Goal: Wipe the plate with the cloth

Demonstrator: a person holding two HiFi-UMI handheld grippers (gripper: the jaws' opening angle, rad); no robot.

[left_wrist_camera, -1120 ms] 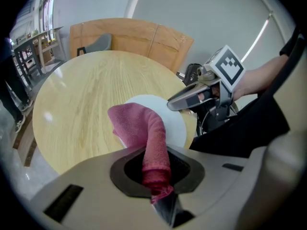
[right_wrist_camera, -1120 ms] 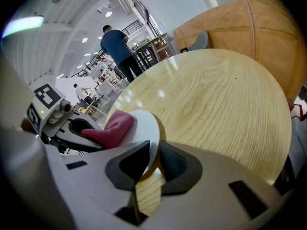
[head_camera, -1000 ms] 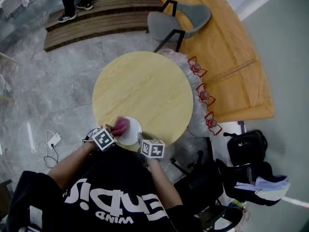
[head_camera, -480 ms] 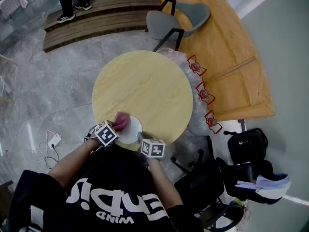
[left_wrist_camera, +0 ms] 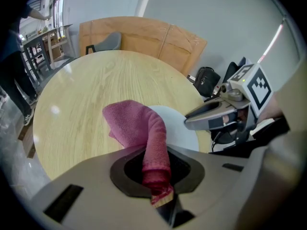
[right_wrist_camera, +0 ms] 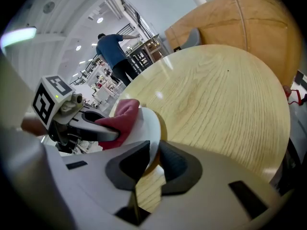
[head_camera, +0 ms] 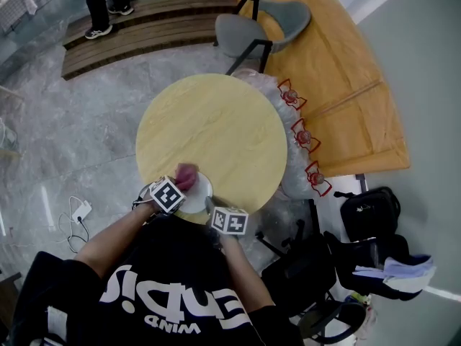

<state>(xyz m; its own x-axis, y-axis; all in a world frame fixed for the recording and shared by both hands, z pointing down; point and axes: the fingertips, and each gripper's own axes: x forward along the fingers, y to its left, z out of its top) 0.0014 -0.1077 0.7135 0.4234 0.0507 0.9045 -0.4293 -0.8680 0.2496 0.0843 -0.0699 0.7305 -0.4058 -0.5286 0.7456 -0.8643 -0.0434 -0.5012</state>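
Head view: a round, light wood table (head_camera: pixel 216 121) stands on a grey stone floor, and the person works at its near edge. A white plate (head_camera: pixel 200 195) sits at that near edge, with 2 grippers converging on it. The left gripper (head_camera: pixel 178 184) reaches in from the plate's left side. The right gripper (head_camera: pixel 210 206) reaches in from the plate's near right side. A pink cloth (head_camera: pixel 186 176) lies on the plate's far left portion, partly over the rim. A grey chair (head_camera: pixel 263 27) stands at the far side of the table.

Left gripper view: the left gripper (left_wrist_camera: pixel 160 195) has its jaws closed on 1 rolled end of the cloth (left_wrist_camera: pixel 139 128). The rest of the cloth spreads forward, resting partly on the plate (left_wrist_camera: pixel 180 128) and partly on the table (left_wrist_camera: pixel 96 80). The right gripper (left_wrist_camera: pixel 192 121) enters from the right, with its jaw tips at the plate's rim.

Right gripper view: the right gripper (right_wrist_camera: pixel 151 162) has its jaws nearly together, clamping the near rim of the plate (right_wrist_camera: pixel 148 126). The cloth (right_wrist_camera: pixel 120 116) presses against the plate's left face, with the left gripper (right_wrist_camera: pixel 103 133) directly behind it. A shadow falls on the table (right_wrist_camera: pixel 216 99) beside the plate's far edge.
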